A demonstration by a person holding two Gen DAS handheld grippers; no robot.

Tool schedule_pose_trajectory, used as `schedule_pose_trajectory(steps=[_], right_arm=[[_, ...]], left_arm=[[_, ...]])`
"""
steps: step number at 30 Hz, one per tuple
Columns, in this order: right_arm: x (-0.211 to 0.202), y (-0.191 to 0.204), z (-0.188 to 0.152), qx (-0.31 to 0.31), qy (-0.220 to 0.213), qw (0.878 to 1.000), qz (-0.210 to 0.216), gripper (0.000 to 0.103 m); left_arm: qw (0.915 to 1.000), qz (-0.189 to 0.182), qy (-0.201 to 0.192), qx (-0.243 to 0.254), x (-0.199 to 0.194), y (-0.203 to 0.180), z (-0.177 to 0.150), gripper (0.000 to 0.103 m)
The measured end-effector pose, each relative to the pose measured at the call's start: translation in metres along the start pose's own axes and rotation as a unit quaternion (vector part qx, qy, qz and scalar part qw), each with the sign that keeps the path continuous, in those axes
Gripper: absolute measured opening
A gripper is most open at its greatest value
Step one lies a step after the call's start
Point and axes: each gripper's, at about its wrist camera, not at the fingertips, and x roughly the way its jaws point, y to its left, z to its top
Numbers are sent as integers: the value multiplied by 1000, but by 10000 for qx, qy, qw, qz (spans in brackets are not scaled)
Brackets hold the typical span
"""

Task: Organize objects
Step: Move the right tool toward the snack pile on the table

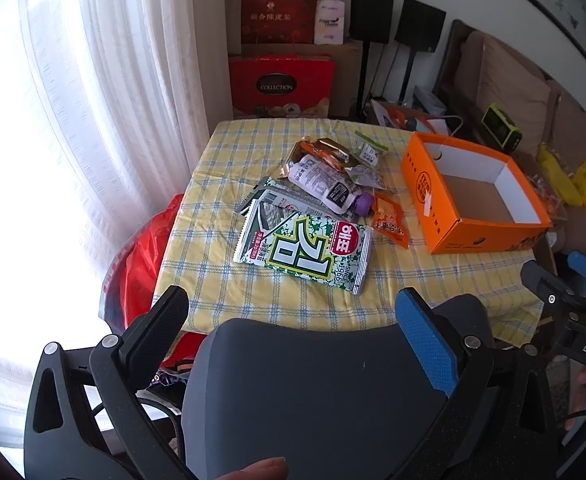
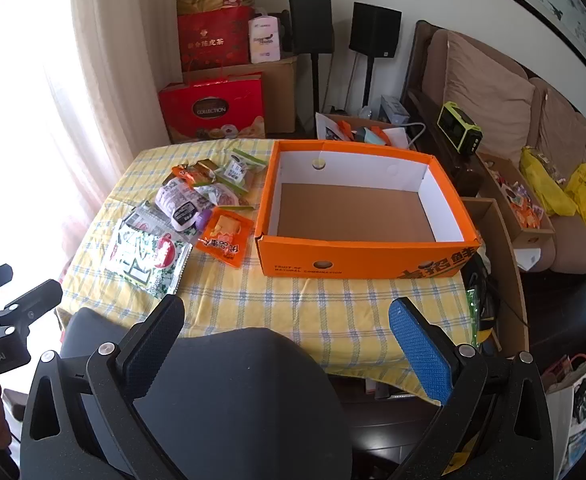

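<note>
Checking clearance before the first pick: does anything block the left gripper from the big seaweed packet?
Nothing visible does. The left gripper hangs open short of the seaweed packet, with only bare tablecloth between them.

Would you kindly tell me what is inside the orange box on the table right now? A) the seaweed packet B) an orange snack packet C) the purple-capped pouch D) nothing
D: the orange box shows only its bare cardboard floor, while the snacks lie on the tablecloth beside it.
</note>
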Motion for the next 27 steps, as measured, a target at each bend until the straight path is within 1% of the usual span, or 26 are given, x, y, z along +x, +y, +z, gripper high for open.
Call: schedule_pose_trajectory(steps=[27], right_arm=[[1, 2, 2, -22, 2, 10000, 11, 103]], left_arm=[[10000, 34, -47, -29, 2, 4, 2, 103]])
